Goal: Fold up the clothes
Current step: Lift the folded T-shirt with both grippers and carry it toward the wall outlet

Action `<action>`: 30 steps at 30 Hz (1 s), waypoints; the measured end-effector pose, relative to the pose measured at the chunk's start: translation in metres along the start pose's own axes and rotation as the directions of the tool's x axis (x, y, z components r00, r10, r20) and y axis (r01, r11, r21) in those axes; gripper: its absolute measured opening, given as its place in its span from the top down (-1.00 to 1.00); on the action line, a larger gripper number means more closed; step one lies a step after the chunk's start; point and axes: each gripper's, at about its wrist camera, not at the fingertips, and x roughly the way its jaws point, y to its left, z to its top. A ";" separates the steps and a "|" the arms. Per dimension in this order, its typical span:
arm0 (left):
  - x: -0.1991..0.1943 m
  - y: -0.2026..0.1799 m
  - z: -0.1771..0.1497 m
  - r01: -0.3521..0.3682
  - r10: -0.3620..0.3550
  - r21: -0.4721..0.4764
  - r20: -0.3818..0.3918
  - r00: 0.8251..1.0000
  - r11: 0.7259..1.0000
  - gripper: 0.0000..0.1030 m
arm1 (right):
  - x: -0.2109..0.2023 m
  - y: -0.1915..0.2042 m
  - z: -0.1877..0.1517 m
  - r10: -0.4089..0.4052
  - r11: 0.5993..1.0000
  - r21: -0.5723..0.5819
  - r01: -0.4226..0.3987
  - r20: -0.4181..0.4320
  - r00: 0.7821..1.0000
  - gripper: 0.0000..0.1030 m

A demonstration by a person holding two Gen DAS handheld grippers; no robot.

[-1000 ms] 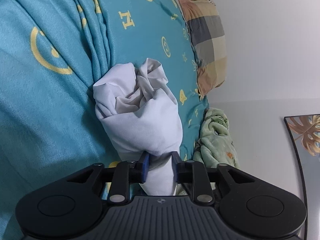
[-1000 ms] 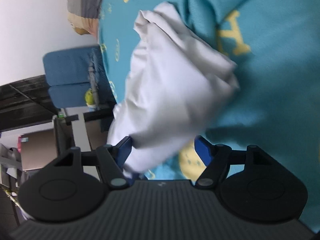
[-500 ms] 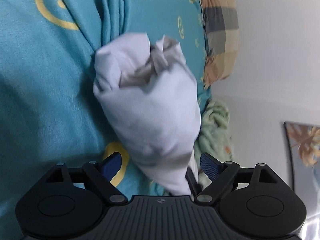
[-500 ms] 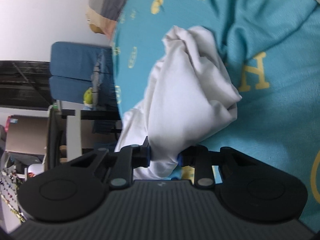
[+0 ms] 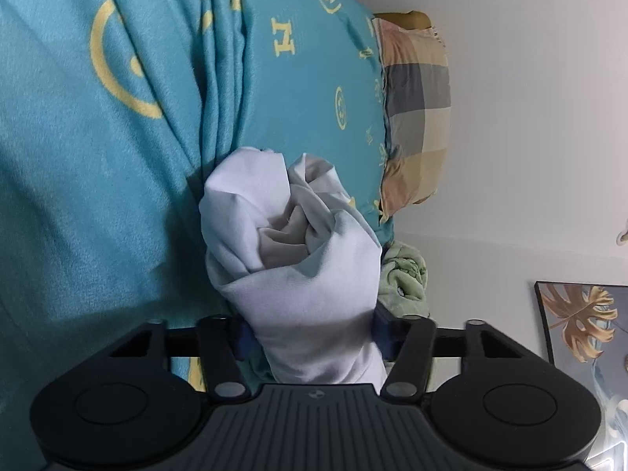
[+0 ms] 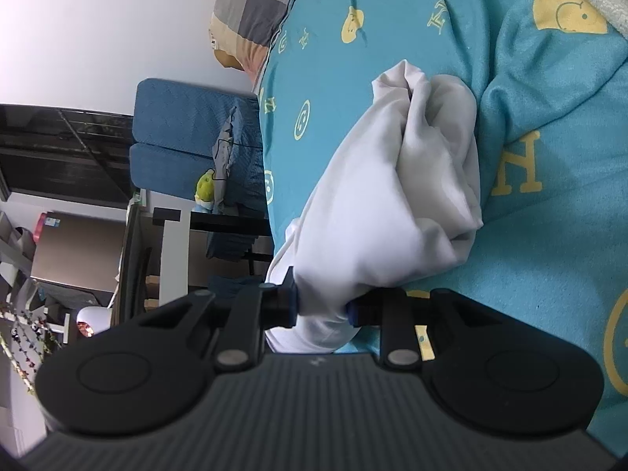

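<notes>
White garment is bunched in a crumpled wad, lying on the teal bedspread w/ yellow smileys & letters, its near end drawn toward both tools. Left gripper has the cloth filling the gap btwn its blue pads, jaws closing on it; right gripper is clamped tight on a narrower twist of the same cloth. Beyond: a checked pillow at the bed's head, a green fleecy item just beside the wad, a blue chair off the bed.
</notes>
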 end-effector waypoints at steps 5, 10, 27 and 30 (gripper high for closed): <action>-0.008 -0.021 0.004 -0.010 0.009 0.060 0.023 1.000 0.998 0.31 | -0.006 -0.001 -0.005 -0.003 1.000 0.012 0.003 -0.001 1.000 0.50; -0.027 -0.055 0.016 0.004 -0.005 0.095 0.002 1.000 0.995 0.33 | -0.023 0.014 -0.006 0.001 1.000 0.028 -0.002 0.004 1.000 0.50; 0.110 -0.302 -0.097 0.165 -0.094 0.268 -0.259 0.961 0.949 0.33 | -0.197 0.083 0.121 0.052 0.998 -0.044 -0.039 0.333 0.942 0.50; 0.149 -0.352 -0.141 0.249 -0.146 0.287 -0.336 0.930 0.925 0.33 | -0.257 0.101 0.153 0.062 0.995 -0.093 -0.023 0.439 0.897 0.50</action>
